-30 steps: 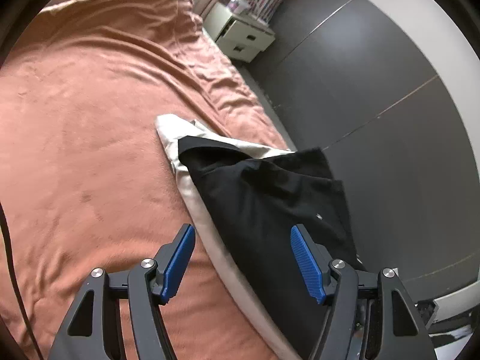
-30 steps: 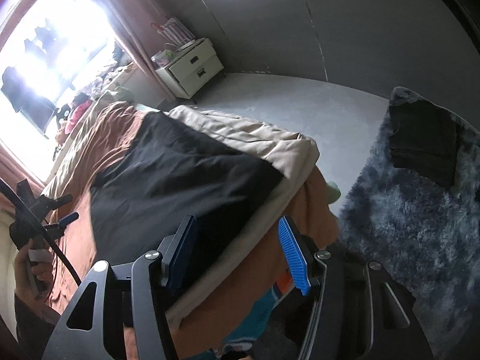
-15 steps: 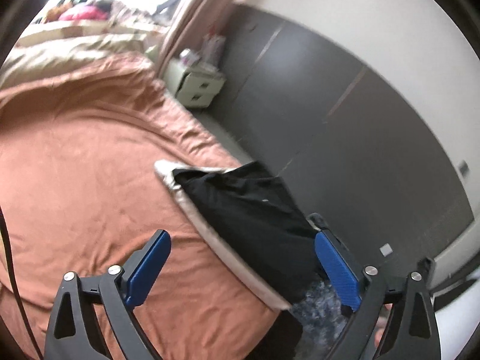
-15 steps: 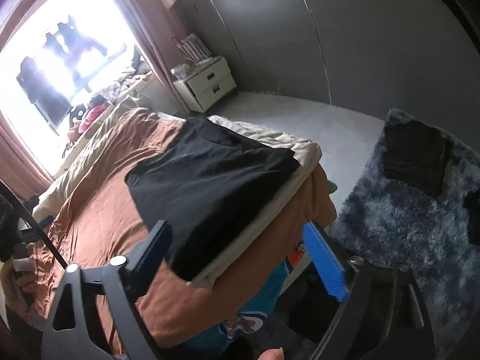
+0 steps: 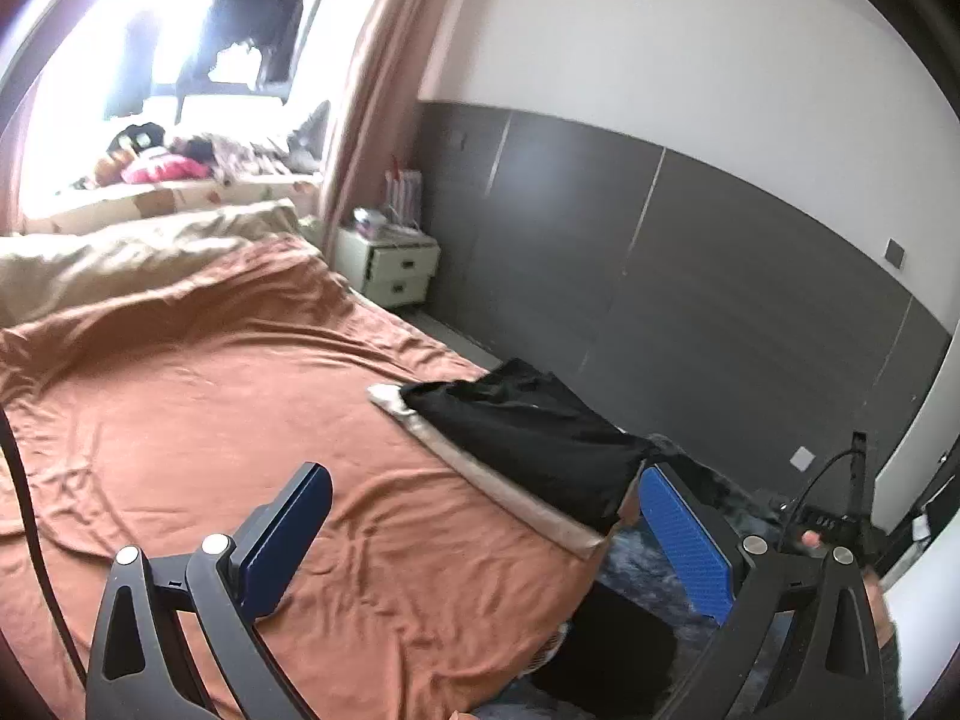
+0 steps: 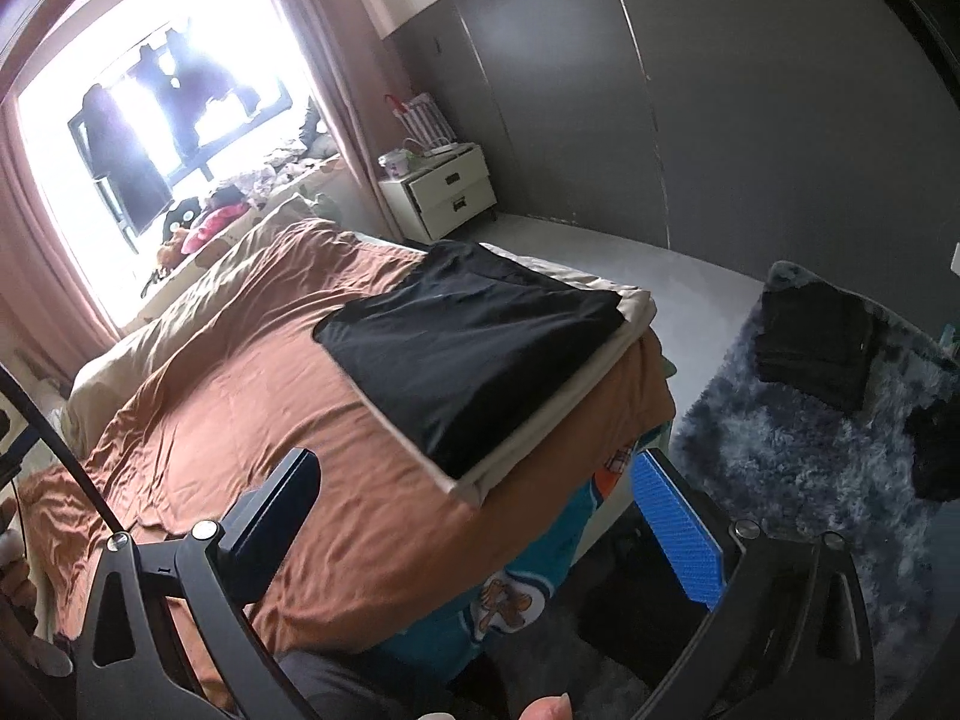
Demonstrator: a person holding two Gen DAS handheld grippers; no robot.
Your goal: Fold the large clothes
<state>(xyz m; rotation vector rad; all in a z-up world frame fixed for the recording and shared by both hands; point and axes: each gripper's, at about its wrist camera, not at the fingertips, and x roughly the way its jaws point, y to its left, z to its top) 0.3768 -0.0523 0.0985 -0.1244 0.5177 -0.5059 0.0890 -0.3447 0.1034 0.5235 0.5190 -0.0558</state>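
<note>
A folded black garment [image 5: 528,432] [image 6: 474,342] lies flat on a beige folded cloth [image 6: 564,414] at the bed's far right corner. My left gripper [image 5: 486,534] hangs above the orange bedspread [image 5: 210,420], well back from the garment, jaws wide apart with nothing between them. My right gripper [image 6: 480,510] is raised over the bed's near corner, also wide apart and empty, short of the garment. Both blue pads [image 5: 684,540] [image 6: 675,531] are bare.
A white nightstand [image 6: 444,192] stands by the dark wall past the bed. A shaggy blue-grey rug [image 6: 792,456] on the floor carries folded dark clothes [image 6: 816,342]. A beige duvet [image 5: 132,252] is bunched at the bed's head under a bright window. A cable [image 5: 30,528] runs at the left.
Both grippers have opened fully and pulled back and up from the black garment, which now lies farther away. The left view has risen and rolled, showing the window and wall.
</note>
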